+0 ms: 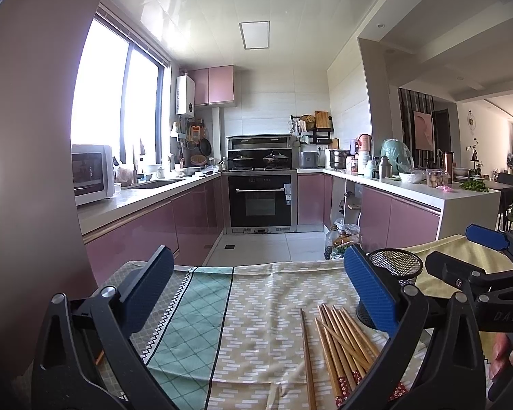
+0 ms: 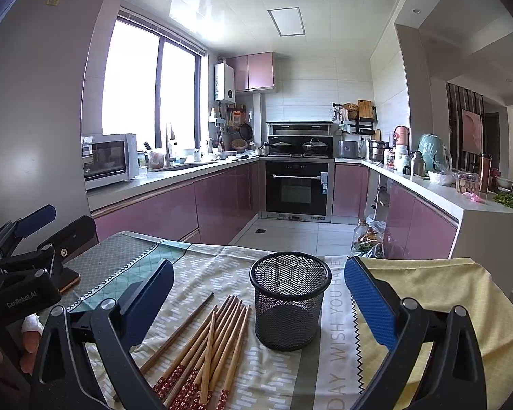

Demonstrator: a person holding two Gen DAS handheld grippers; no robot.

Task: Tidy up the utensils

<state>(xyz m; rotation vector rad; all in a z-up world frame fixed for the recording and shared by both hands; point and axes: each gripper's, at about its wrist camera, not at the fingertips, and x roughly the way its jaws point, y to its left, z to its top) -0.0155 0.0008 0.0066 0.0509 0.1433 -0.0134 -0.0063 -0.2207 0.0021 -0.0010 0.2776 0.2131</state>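
Observation:
Several wooden chopsticks with red patterned ends lie in a loose pile on the cloth-covered table. A black mesh holder stands upright and empty just right of them. My right gripper is open, hovering above the table with the holder between its fingers. My left gripper is open and empty, left of the chopsticks; the holder shows behind its right finger. The right gripper appears at the right edge of the left wrist view, and the left gripper at the left edge of the right wrist view.
The table carries a patterned cloth and a yellow cloth. A phone-like object lies at the table's left. Beyond are pink kitchen cabinets, an oven, and bottles on the floor.

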